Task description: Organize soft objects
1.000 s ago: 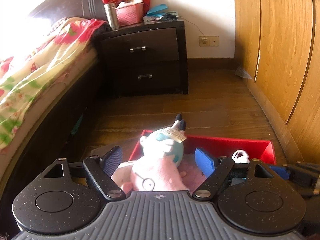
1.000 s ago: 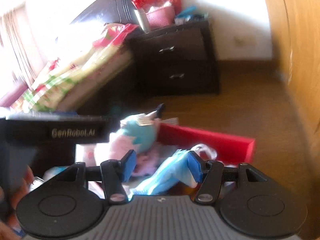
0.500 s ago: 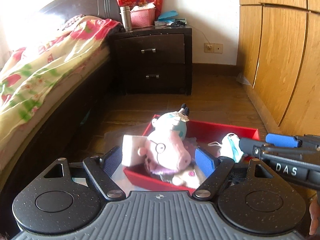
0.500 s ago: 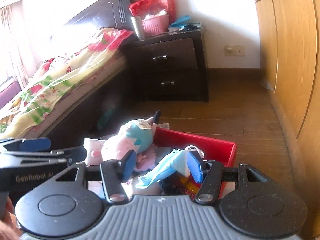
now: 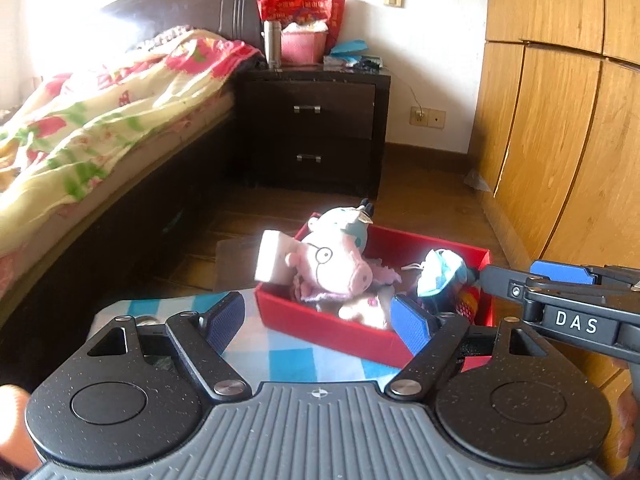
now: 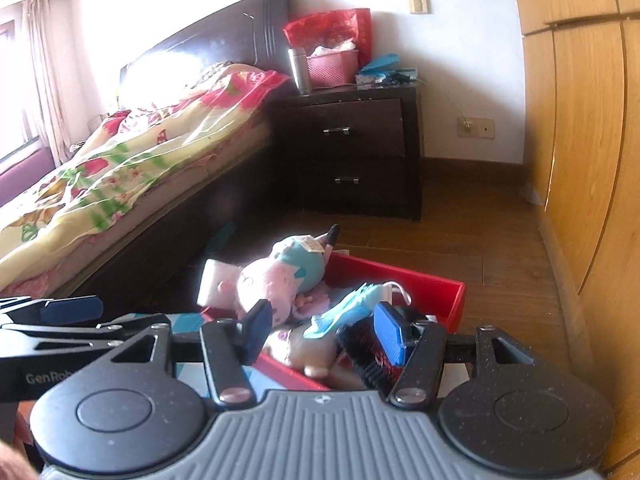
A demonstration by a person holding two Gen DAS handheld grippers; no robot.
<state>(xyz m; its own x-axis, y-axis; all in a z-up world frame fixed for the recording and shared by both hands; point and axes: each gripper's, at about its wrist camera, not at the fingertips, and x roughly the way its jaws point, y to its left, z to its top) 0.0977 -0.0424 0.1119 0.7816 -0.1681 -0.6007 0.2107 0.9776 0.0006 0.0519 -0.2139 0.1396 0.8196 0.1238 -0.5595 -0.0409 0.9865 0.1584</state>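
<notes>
Plush pig (image 5: 336, 264) is seen lying in the left end of a red box (image 5: 320, 324), head raised above the near wall, round glasses stitched on its pink face. A white block (image 5: 272, 256) is pressed against its left side and overhangs the box edge, and a teal plush (image 6: 304, 264) with a paper tag is stacked behind its head. A light-blue face mask (image 5: 438, 270) is crumpled further right in the box, beside a dark brush (image 6: 360, 344). The box is set on a checked blue-and-white cloth (image 5: 280, 352), on the wooden floor between the bed (image 5: 100, 120) and the wardrobe (image 5: 560, 120).

The left tongs (image 5: 318, 316) are held short of the box, tilted downward, spread wide with nothing between the pads. The right tongs (image 6: 324, 326) are held alongside at a similar downward tilt, about half spread; the mask and brush are seen past the gap, but neither is pinched. The tip of the right tongs is seen just beside the mask in the left wrist view.

Compared with a second ago, both tongs have been drawn back and lifted: the pig then filled the gap of the left tongs, and the mask sat close against a pad of the right tongs. Neither spread has changed.
</notes>
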